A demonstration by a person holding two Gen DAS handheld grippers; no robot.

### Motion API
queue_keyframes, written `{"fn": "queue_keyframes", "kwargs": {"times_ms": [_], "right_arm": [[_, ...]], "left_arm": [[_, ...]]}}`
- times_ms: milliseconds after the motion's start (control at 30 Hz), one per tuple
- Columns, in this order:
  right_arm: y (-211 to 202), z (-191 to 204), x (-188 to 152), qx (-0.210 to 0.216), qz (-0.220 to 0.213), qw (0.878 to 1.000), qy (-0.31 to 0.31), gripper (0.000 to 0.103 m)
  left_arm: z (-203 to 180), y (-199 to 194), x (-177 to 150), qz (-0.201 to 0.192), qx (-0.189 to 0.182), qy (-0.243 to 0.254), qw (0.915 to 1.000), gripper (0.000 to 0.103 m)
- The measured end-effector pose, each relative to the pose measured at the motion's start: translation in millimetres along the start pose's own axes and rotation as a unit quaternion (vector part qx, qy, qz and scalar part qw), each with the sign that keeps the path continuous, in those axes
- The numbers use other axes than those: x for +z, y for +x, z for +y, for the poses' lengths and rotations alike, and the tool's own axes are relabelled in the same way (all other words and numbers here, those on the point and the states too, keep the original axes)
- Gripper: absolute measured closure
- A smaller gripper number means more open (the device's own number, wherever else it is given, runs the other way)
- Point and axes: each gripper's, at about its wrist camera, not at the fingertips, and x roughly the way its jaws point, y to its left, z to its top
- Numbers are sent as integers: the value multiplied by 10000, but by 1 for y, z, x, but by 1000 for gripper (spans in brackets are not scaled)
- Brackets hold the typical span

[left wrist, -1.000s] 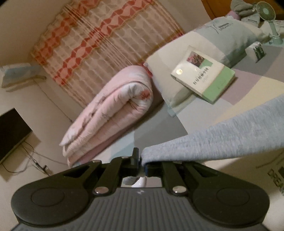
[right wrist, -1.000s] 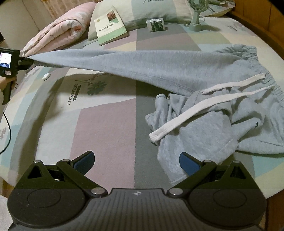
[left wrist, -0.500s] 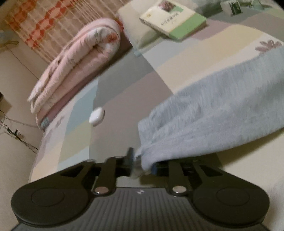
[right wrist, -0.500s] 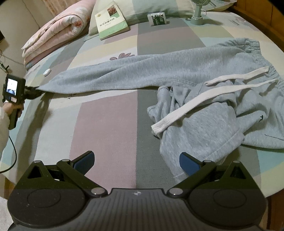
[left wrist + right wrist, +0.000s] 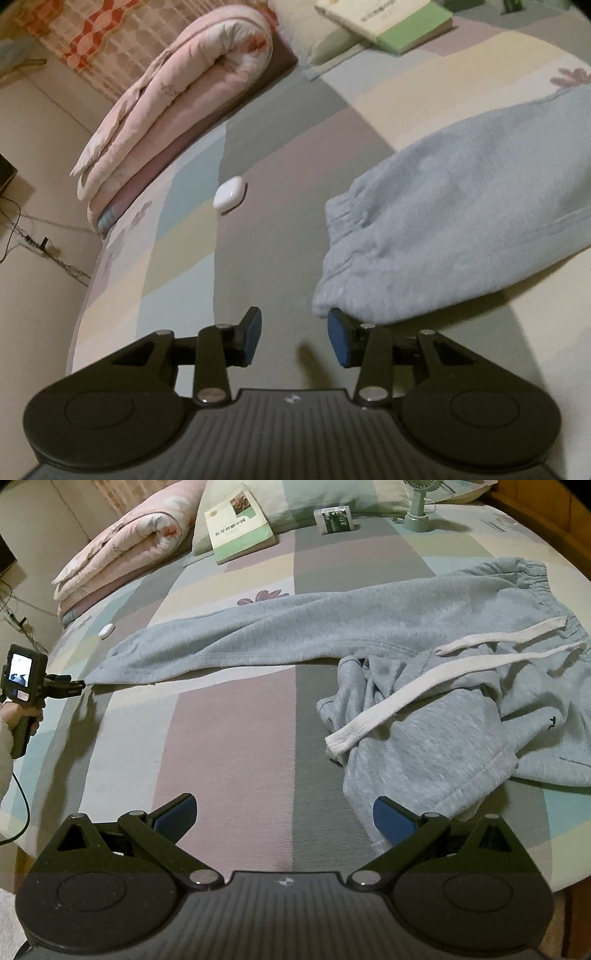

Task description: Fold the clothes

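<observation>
Grey sweatpants (image 5: 295, 635) lie on the patchwork bedsheet (image 5: 229, 746). One leg is stretched flat toward the left; the other is crumpled at the right under the white drawstring (image 5: 406, 698). In the left wrist view the stretched leg's cuff (image 5: 354, 258) rests on the sheet just beyond my right pad. My left gripper (image 5: 295, 334) has its jaws opening, with nothing between the pads. The right wrist view shows it (image 5: 79, 688) at the cuff's tip. My right gripper (image 5: 284, 816) hovers wide open over the near bed edge, with the crumpled leg's hem by its right finger.
A rolled pink quilt (image 5: 177, 92) lies at the far left of the bed. A small white case (image 5: 229, 194) sits on the sheet near the cuff. A book (image 5: 236, 524), a small box (image 5: 334, 518) and a desk fan (image 5: 417, 502) are by the pillows.
My left gripper came down with the pant leg, laid the cuff on the bed and opened, letting it go. The leg now lies flat. My right gripper stayed put.
</observation>
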Motion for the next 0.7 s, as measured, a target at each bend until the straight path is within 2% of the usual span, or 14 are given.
{"fn": "queue_keyframes", "kwargs": {"times_ms": [200,400,500,700], "right_arm": [[0,-5,-6,-93,-30,9999,126,0],[-3,-17,-15,-178,-50,9994,286,0],[-3,-24,-20,-276,-53,9990,347,0],[-7,-36,-27,-408,-57,9979,499,0]], "left_arm": [[-22,-33,4,-275,-454,-191,9984,58],[-78,-81,11,-706,-913,307,9928,50],[-112,-105,12,-938,-1358,535,9848,47],[-179,-145,16,-1239,-2173,959,9634,40]]}}
